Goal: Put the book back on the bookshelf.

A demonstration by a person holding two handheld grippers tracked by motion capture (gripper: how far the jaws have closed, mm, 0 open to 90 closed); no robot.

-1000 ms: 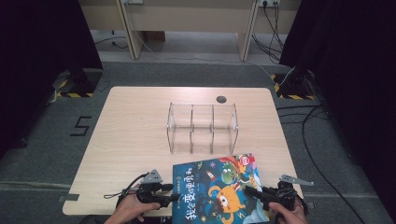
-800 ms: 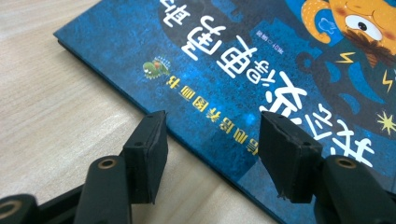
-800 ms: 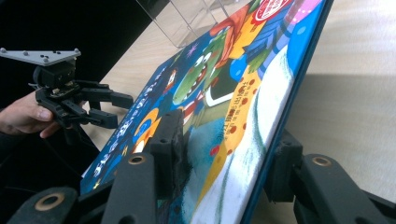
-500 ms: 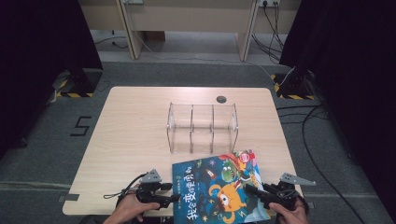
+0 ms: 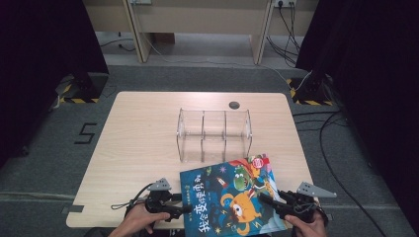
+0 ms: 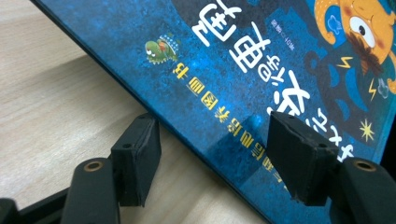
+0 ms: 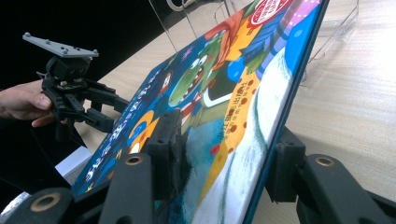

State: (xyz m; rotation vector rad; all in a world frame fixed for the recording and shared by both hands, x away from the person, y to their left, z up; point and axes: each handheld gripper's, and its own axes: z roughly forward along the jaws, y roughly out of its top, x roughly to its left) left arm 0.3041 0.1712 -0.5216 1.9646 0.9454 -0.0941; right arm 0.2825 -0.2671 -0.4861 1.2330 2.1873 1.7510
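The picture book [image 5: 232,197] has a dark blue cover with white Chinese title characters, an orange cartoon creature and a green one. It sits at the table's near edge, just in front of a clear plastic divider rack, tilted with its right edge raised above the wood and its left edge low.

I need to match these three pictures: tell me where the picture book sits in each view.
High view: picture book at the table's near edge, just below the clear rack.
Left gripper view: its blue cover fills the upper right.
Right gripper view: it stands tilted in the centre.
Shared landmark: the wooden table.
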